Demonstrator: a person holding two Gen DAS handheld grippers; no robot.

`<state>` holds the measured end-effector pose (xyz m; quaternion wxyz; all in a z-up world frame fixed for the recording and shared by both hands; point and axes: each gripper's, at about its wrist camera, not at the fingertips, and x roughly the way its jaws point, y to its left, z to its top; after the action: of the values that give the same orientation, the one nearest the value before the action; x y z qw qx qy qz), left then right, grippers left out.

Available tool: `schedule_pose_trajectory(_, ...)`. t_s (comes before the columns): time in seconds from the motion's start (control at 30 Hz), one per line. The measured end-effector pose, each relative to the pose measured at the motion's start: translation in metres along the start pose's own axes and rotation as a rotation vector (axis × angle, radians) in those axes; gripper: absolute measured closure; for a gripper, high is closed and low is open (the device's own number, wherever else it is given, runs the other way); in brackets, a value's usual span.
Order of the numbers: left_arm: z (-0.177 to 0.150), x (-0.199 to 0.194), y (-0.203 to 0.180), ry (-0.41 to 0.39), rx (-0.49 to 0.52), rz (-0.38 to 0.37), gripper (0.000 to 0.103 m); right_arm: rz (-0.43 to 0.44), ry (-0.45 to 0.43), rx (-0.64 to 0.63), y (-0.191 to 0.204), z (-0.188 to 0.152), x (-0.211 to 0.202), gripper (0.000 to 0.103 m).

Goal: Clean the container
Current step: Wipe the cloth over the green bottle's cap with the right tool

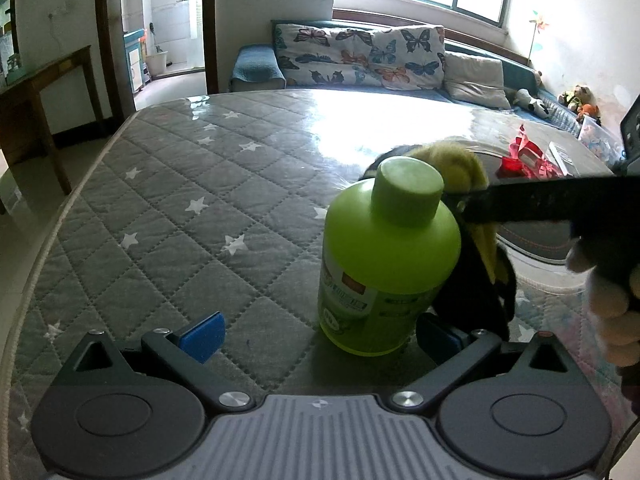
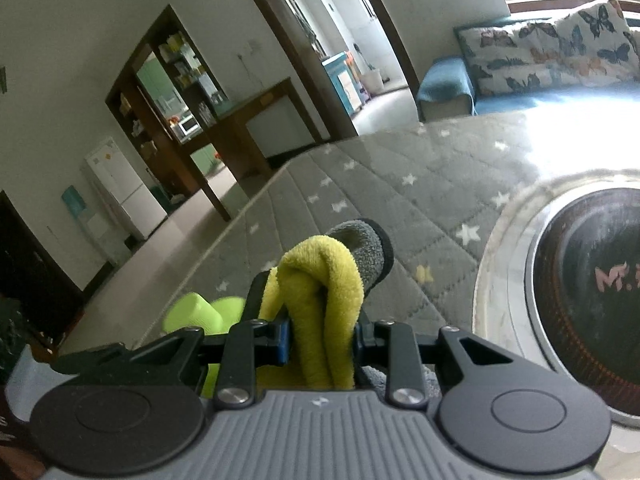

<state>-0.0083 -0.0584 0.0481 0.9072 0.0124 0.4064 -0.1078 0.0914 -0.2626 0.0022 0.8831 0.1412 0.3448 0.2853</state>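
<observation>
I have a grey quilted star-print cover [image 1: 168, 184] under clear plastic filling most of both views. On it, at the right of my right-wrist view, lies the container [image 2: 592, 300]: a round dark bowl with a pale rim, cut off by the frame edge. Pink lettering inside starts with "M", and the rest runs out of view. From my left wrist only a sliver of it shows behind the bottle.

The green bottle [image 1: 388, 264] stands upright with its cap on, inside the reach of my left gripper [image 1: 324, 338], whose blue pads are spread wide and touch nothing that I can see. Its label has an orange patch and print too small for me to read.

My right gripper [image 2: 322, 340] is clamped on a yellow-and-grey cloth [image 2: 320, 300], which bulges up between the pads. I think the cloth hangs just beside the bottle, though blur makes contact uncertain.
</observation>
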Motion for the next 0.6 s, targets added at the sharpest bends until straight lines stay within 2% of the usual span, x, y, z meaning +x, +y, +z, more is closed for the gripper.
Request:
schedule_pose_trajectory(0.33,-0.001,-0.003,0.001,-0.006,-0.003,0.007,0.0,-0.021,0.076,-0.011,-0.003,-0.02,0.014,0.076)
schedule_pose_trajectory(0.6,0.0,-0.007,-0.003,-0.018,0.001,-0.004,0.0,-0.052,0.086,-0.054,0.007,-0.031,0.006,0.076)
